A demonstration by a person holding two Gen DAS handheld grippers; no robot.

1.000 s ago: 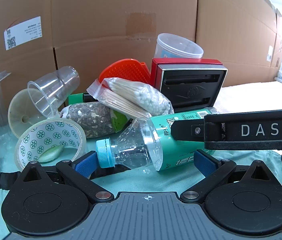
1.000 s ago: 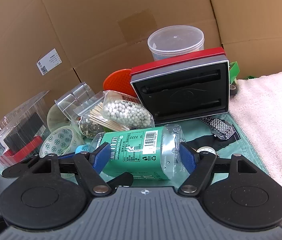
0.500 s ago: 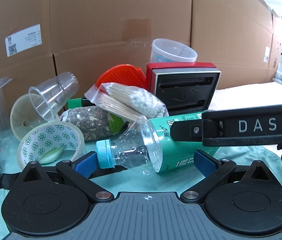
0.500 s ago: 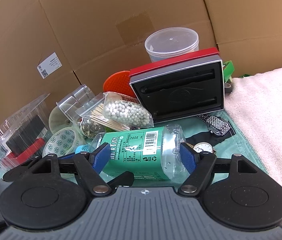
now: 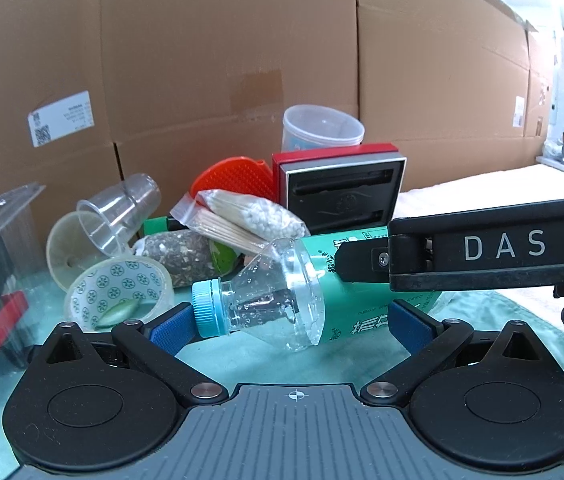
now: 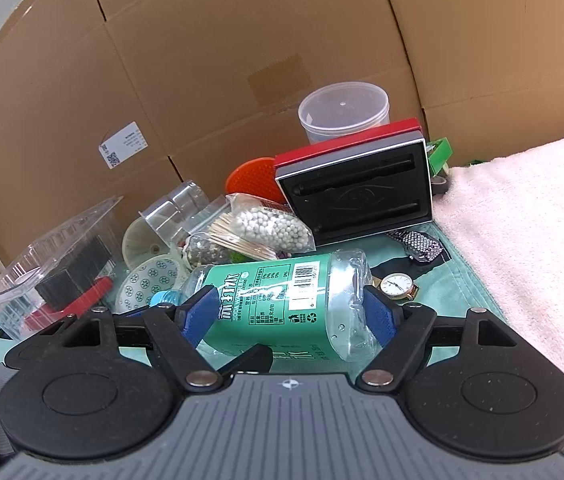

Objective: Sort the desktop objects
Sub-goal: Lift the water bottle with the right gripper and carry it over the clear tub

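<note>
- Clear bottle (image 6: 282, 304) with green label and light-blue cap (image 5: 207, 308), crumpled.
- It lies sideways, cap toward frame left.
- Right tool (image 6: 290, 312) grips its ends; left tool (image 5: 290, 326) gapes around it.

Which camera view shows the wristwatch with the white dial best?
The right wrist view shows it best: the wristwatch lies on the green cloth just beyond the right pad of the right hand-held gripper, with its dial plainly visible. In the left wrist view the watch cannot be seen; the plastic bottle and the right hand-held gripper's body fill that area.
</note>
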